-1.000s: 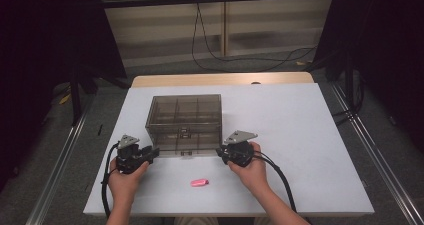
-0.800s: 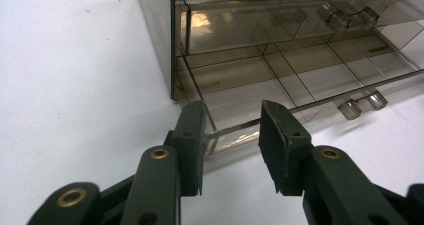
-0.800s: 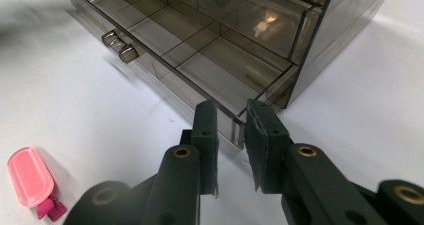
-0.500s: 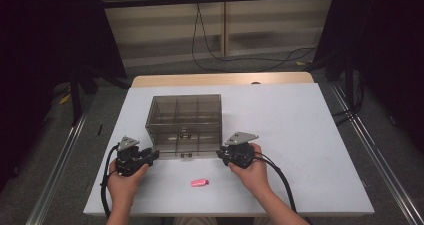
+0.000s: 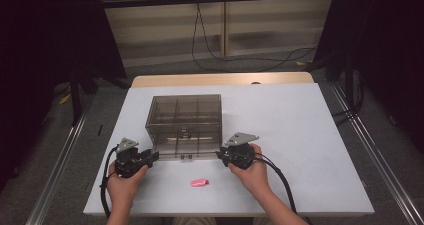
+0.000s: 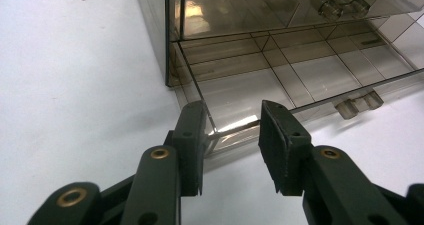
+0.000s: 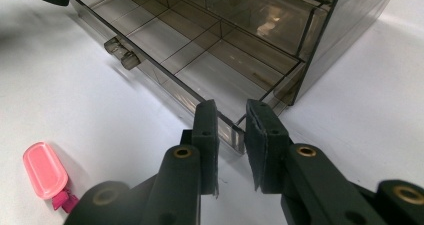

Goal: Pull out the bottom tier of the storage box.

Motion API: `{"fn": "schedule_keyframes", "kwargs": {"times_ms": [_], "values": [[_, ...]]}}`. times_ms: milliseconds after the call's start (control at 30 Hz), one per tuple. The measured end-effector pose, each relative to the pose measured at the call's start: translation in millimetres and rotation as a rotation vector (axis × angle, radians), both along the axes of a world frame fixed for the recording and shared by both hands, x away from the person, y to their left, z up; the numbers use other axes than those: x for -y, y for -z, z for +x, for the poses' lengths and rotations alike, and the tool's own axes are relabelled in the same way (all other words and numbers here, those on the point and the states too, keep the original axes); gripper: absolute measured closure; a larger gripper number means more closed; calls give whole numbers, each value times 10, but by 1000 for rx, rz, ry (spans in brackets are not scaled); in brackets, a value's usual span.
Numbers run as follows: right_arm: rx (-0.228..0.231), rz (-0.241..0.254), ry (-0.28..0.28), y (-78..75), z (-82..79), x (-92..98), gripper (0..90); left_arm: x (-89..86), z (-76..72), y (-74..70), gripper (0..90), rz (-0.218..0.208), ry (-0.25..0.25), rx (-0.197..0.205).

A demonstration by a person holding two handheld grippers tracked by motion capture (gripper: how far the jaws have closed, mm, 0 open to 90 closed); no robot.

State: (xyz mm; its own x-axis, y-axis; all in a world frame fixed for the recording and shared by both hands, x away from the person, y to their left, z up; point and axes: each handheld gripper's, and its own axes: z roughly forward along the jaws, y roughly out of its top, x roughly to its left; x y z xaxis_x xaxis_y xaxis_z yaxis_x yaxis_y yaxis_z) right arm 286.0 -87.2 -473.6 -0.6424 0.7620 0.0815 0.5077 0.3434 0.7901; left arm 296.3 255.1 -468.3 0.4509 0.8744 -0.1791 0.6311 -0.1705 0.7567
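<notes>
Risk first; I judge the drawer (image 5: 184, 154) could skew and jam in the cabinet (image 5: 184, 120) if I move one corner ahead of the other; each gripper sits on only a thin clear corner, so a slip off the plastic looks likely too; a hard squeeze might crack the wall. The pink clip (image 5: 199, 182) lies on the white table (image 5: 300, 135) just in front of the drawer, between my hands, apart from both; a careless sweep could knock it.

Left gripper (image 6: 232, 135): jaws partly apart, straddling the drawer's front left corner; the left pad (image 6: 192, 135) looks against the wall, the other pad near it; firm clamp, cannot tell.

Right gripper (image 7: 231, 135): jaws narrower, astride the drawer's front right corner; pads (image 7: 206, 130) close to the plastic; contact unclear.
</notes>
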Motion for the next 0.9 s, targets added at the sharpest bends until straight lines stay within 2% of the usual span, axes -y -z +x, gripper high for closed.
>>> {"fn": "schedule_keyframes", "kwargs": {"times_ms": [900], "values": [[7, -16, -25, -1, -41, -14, 739, -20, -21, 10, 601, -4, 13, -2]]}}
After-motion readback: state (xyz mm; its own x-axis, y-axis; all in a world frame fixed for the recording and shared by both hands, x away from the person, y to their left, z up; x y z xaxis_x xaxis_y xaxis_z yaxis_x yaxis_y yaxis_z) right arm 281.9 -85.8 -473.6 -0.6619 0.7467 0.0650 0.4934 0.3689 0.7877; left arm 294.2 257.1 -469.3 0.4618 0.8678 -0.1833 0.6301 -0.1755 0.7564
